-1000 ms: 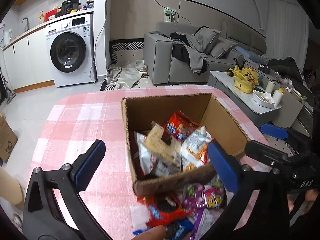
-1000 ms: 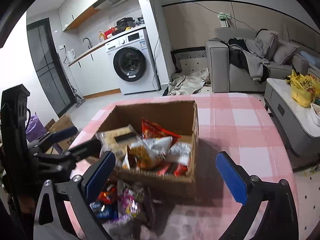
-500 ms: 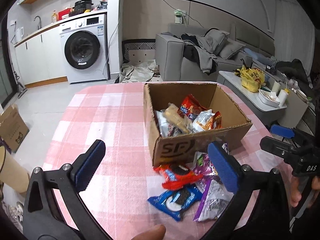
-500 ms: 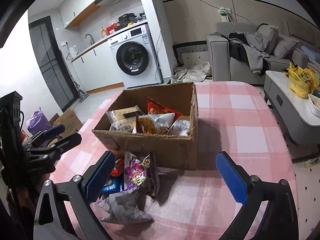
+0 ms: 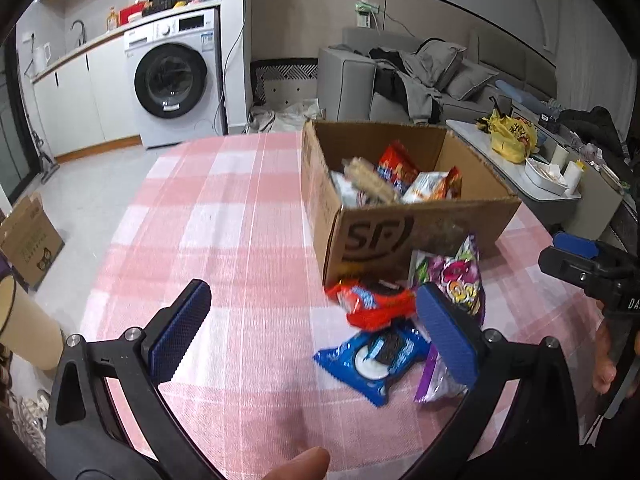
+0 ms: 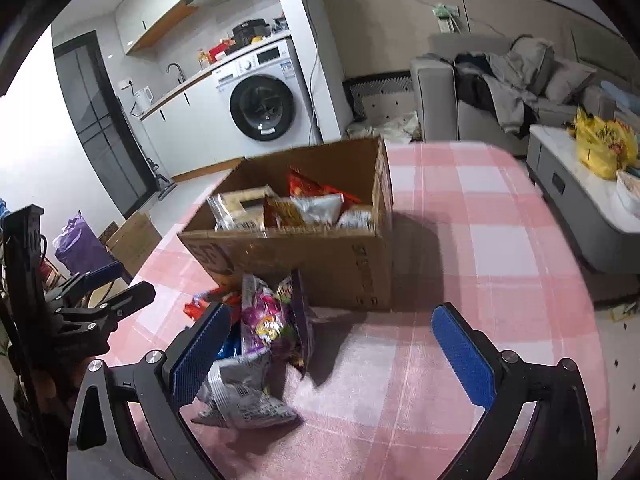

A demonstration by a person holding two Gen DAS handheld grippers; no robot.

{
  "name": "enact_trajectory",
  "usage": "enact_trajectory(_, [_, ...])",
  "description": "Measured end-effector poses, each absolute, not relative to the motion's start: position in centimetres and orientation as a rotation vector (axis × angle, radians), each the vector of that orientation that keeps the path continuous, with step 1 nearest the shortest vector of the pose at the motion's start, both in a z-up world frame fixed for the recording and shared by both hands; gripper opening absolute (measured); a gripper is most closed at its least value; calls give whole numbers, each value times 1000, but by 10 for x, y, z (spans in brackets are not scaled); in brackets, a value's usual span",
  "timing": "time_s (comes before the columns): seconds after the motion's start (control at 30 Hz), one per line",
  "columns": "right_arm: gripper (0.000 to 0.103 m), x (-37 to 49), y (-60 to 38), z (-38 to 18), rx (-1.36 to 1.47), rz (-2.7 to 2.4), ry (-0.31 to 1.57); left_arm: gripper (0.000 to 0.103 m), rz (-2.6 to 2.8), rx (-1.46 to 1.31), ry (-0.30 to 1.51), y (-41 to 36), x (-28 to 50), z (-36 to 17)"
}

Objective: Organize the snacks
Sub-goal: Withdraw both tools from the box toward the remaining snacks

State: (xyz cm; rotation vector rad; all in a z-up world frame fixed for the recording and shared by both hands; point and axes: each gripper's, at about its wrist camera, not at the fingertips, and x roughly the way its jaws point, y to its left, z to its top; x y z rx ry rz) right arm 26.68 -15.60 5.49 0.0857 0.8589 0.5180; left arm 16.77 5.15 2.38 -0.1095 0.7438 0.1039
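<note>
An open cardboard box (image 5: 424, 232) (image 6: 320, 256) holding several snack packs stands on the pink checked table (image 5: 224, 208). Loose packs lie in front of it: a red cookie pack (image 5: 372, 304), a blue cookie pack (image 5: 380, 356), a purple candy bag (image 5: 456, 276) (image 6: 268, 316) and a silver pack (image 6: 240, 400). My left gripper (image 5: 312, 332) is open and empty, above the table left of the loose packs. My right gripper (image 6: 336, 352) is open and empty, just right of the packs; it also shows at the right edge of the left wrist view (image 5: 584, 260).
A washing machine (image 5: 176, 80), kitchen counter and grey sofa (image 5: 400, 88) stand beyond the table. A low coffee table (image 6: 580, 200) with a yellow bag is at the right. Cardboard boxes (image 5: 28, 236) sit on the floor at the left.
Both grippers have pulled back from over the box toward the table's near side. The loose packs in front of the box have come into fuller view.
</note>
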Motion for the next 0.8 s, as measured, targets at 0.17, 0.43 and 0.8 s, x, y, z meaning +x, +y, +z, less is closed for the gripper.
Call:
enact_trajectory(0.17, [103, 262, -157, 41, 95, 493, 877, 102, 96, -116, 771, 51, 166, 8])
enact_trajectory(0.43, [103, 254, -146, 25, 89, 517, 940, 102, 75, -76, 812, 49, 170, -16])
enact_trajectory(0.8, [103, 248, -121, 7, 65, 584, 1014, 102, 54, -111, 849, 52, 172, -38])
